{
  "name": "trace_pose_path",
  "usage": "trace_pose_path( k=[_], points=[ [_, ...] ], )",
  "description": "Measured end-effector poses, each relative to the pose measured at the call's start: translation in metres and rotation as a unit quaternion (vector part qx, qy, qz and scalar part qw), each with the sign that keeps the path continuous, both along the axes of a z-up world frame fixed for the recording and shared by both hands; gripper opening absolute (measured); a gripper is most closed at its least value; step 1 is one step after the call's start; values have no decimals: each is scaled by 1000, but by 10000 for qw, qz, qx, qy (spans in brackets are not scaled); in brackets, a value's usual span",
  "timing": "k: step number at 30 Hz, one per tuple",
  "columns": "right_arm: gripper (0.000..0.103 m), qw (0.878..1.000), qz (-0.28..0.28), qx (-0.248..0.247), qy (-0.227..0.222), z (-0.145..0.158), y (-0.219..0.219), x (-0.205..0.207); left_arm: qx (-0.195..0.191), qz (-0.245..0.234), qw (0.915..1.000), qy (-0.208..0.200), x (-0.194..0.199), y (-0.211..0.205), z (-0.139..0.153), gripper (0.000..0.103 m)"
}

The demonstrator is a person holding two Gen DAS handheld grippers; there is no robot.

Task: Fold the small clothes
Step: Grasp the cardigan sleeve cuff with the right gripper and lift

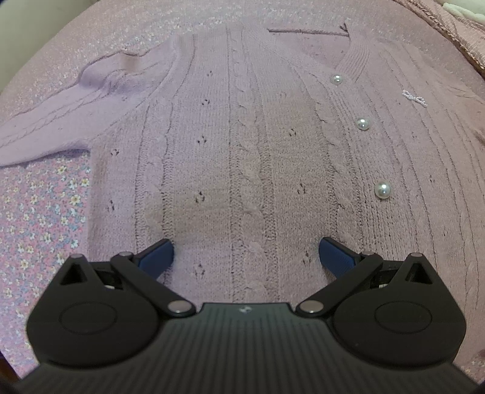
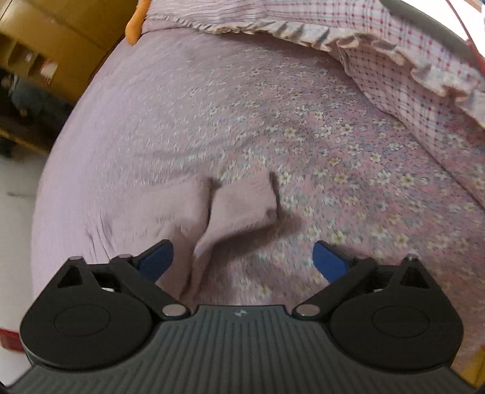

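Note:
A small lilac cable-knit cardigan (image 1: 242,145) with pearl buttons (image 1: 382,190) lies flat, front up, on a floral bedsheet (image 1: 42,212). Its sleeve (image 1: 60,121) stretches out to the left. My left gripper (image 1: 246,257) is open, its blue fingertips (image 1: 157,257) spread just above the cardigan's lower body, holding nothing. In the right wrist view a sleeve end (image 2: 242,206) of the same knit lies on the sheet, blurred. My right gripper (image 2: 242,260) is open and empty just short of it, the sleeve running back between the jaws.
A checked, ruffled pillow or quilt (image 2: 394,60) lies at the far right of the bed. The bed's left edge (image 2: 60,157) drops to a pale floor, with wooden furniture (image 2: 45,45) beyond. An orange item (image 2: 136,21) sits at the far edge.

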State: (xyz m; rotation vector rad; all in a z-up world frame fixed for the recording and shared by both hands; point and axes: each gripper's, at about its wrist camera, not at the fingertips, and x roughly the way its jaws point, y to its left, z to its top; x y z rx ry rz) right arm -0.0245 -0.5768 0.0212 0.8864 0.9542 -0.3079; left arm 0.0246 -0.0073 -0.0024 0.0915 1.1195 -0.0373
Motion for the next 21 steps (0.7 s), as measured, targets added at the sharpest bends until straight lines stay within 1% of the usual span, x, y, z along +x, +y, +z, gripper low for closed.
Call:
trace_pose_path(
  k=[1, 2, 4, 5, 6, 9, 10, 11, 12, 13, 14, 16, 18, 21],
  points=[
    [87, 10000, -19, 48, 1, -2, -1, 3, 4, 7, 10000, 8, 0, 0, 0, 103],
    [83, 9999, -65, 97, 4, -4, -3, 6, 13, 5, 10000, 0, 1, 0, 0, 103],
    [62, 9997, -149, 185, 6, -10, -5, 12, 30, -2, 10000, -16, 1, -1, -1, 103],
    [58, 9995, -196, 229, 27, -12, -3, 14, 35, -3, 10000, 0, 2, -1, -1, 103],
    [51, 9993, -252, 269, 46, -15, -3, 17, 38, -12, 10000, 27, 3, -1, -1, 103],
    [42, 9986, -339, 408, -57, -26, -5, 24, 12, -29, 10000, 81, 4, 0, -1, 103],
    [34, 9984, -338, 456, -68, -27, -5, 26, 11, -28, 10000, 68, 4, 0, -1, 103],
    [29, 9982, -325, 493, -63, -28, -5, 27, 21, -24, 10000, 52, 3, -1, -1, 103],
    [16, 9982, -305, 517, -41, -29, -6, 29, 33, -16, 10000, 42, 3, -1, -2, 103],
    [9, 9984, -299, 489, -10, -28, -5, 30, 42, -5, 10000, 40, 3, -2, -2, 103],
    [9, 9988, -268, 416, -26, -27, -3, 30, 55, -2, 10000, 41, 3, -3, -2, 103],
    [8, 9997, -164, 81, -139, -17, 2, 29, 67, -19, 10000, 51, 5, -3, -2, 103],
    [7, 9991, 13, -329, -252, -1, 7, 30, 54, -18, 10000, 62, 4, -3, -2, 103],
    [7, 9958, 166, -888, -170, 23, 10, 36, 43, 0, 10000, 52, 4, -2, -1, 103]
  ],
)
